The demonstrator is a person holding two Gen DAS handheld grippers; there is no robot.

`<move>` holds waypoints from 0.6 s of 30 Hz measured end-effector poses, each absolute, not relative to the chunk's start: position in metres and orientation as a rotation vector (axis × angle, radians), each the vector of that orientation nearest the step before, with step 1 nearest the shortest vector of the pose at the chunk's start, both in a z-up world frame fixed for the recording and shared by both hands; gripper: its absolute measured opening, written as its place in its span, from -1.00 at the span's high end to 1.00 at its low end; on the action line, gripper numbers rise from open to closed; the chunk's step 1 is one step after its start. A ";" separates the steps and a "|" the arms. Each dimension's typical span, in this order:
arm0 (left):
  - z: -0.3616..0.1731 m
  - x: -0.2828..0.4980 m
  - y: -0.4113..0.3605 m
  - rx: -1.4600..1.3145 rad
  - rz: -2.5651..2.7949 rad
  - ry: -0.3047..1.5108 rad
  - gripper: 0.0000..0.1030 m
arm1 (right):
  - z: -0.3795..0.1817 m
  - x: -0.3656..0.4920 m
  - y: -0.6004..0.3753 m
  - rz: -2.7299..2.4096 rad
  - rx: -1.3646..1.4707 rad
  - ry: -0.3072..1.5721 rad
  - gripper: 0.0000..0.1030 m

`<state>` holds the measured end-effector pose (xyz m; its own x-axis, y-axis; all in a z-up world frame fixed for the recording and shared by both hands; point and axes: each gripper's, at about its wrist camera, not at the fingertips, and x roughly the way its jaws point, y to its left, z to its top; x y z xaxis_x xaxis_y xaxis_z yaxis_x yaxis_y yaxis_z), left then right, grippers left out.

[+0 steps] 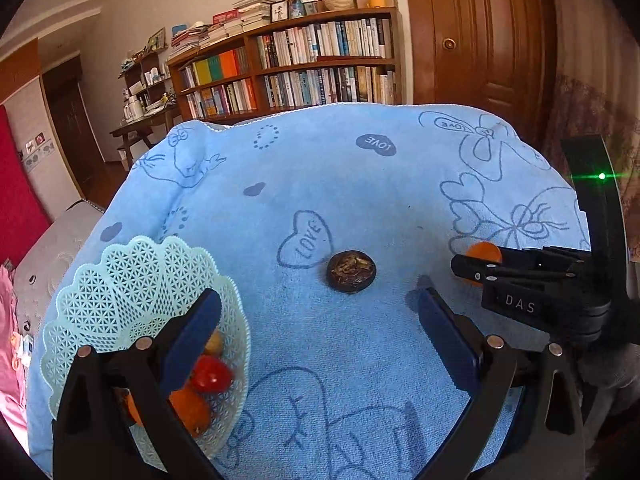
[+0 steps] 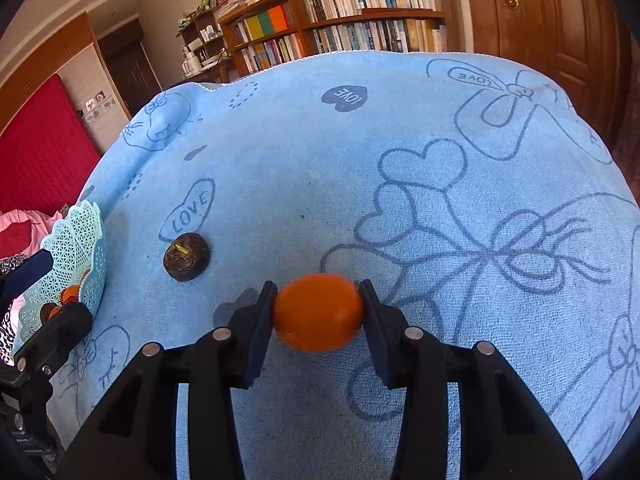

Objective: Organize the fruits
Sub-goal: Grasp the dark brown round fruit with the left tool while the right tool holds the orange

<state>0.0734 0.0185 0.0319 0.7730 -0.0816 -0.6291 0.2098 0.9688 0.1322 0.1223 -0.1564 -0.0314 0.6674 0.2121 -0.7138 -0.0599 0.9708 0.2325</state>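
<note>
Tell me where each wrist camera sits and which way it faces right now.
Left wrist: on the open left hand-held gripper, facing across the blue towel toward the bookshelf; basket at left, right hand-held gripper entering at right.
Right wrist: on the right hand-held gripper, shut on the orange fruit, facing likewise.
Shared: the dark fruit, basket, towel, bookshelf.

Orange fruit point(image 2: 318, 312), round and smooth, sits clamped between two finger pads just above the blue towel point(image 2: 360, 160). Dark brown, flattish fruit point(image 1: 351, 271) lies alone mid-towel. The mint lattice basket point(image 1: 120, 280) holds a red one point(image 1: 211, 374) and what look like orange ones point(image 1: 191, 410).
</note>
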 end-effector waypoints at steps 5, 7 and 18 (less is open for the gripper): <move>0.022 0.094 0.004 0.223 -0.214 0.679 -0.94 | -0.035 0.121 -0.164 0.142 0.236 0.821 0.18; 0.018 0.103 0.002 0.211 -0.227 0.692 -0.90 | -0.036 0.120 -0.166 0.141 0.250 0.817 0.18; -0.010 0.147 -0.008 0.150 -0.285 0.811 -0.32 | -0.036 0.118 -0.165 0.138 0.249 0.813 0.18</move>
<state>0.1470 -0.0082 -0.0098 0.6535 -0.1930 -0.7320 0.3075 0.9513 0.0237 0.1184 -0.1650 -0.0360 0.6805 0.2166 -0.7000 -0.0262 0.9619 0.2721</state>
